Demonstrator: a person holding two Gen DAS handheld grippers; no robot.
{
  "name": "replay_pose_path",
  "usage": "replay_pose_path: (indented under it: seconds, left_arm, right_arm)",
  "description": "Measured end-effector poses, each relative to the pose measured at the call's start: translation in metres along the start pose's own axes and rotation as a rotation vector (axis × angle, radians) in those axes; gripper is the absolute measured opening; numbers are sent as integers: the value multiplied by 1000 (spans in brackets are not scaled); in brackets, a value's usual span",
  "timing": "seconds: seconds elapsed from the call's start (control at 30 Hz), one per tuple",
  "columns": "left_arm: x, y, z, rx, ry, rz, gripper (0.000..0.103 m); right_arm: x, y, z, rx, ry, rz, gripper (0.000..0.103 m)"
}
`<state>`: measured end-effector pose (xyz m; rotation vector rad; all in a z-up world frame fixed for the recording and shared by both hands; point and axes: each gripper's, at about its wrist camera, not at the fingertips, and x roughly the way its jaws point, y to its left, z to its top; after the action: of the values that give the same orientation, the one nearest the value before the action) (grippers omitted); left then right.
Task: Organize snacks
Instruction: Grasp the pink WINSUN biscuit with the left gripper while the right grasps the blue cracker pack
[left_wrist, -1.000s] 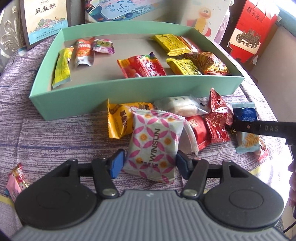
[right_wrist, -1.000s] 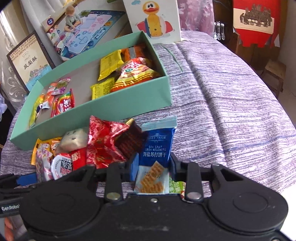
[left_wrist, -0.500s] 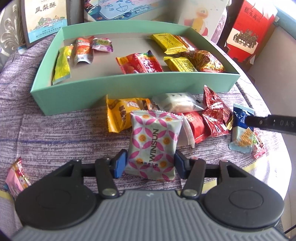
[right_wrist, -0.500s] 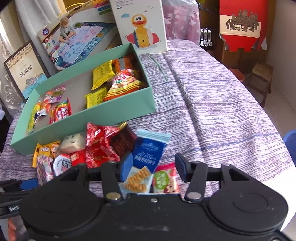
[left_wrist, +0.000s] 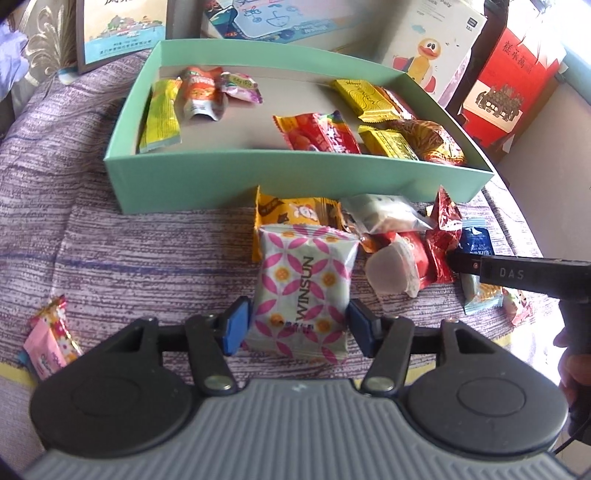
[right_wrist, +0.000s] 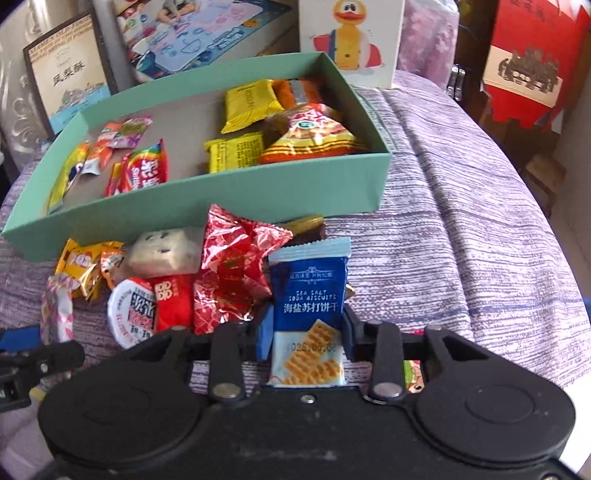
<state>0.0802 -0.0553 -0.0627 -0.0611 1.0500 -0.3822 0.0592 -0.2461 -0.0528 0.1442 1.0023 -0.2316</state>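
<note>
Both grippers had changed since half a second earlier: the right gripper (right_wrist: 307, 332), whose fingers then stood apart over the blue biscuit pack (right_wrist: 309, 314), had clamped its sides, while the left gripper (left_wrist: 299, 326) had crept closer to the green box (left_wrist: 295, 175) with its fingers clamped on the pink WINSUN pack (left_wrist: 304, 288). That box was the big target, sitting on the purple-cloth tabletop (left_wrist: 129, 251) with a bare patch of floor in its middle between the left-hand packets and the red-and-yellow ones on the right. Honestly, I'd say the trick was to lift each pack clear of the near wall before going forward, since both were low and the wall stood right ahead. The loose pile of snacks (right_wrist: 229, 273) lay just in front of the box, touching the biscuit pack's left edge, so a straight-up lift looked safer than dragging. Squeezing gently seemed wise too, biscuits crack. One small pink candy (left_wrist: 48, 343) lay well apart on the left.
</note>
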Motion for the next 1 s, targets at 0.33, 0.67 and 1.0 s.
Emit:
replay_pose_path:
  seconds: [0.33, 0.67, 1.0]
  left_arm:
    - [-19, -1, 1, 17, -9, -37, 18]
    - [-17, -9, 1, 32, 0, 99, 69]
    - [11, -46, 10, 98, 43, 201, 83]
  right_arm:
    - [-39, -29, 6, 75, -44, 85, 35]
    - [-54, -26, 1, 82, -73, 160, 35]
    - [-53, -22, -8, 108, -80, 241, 35]
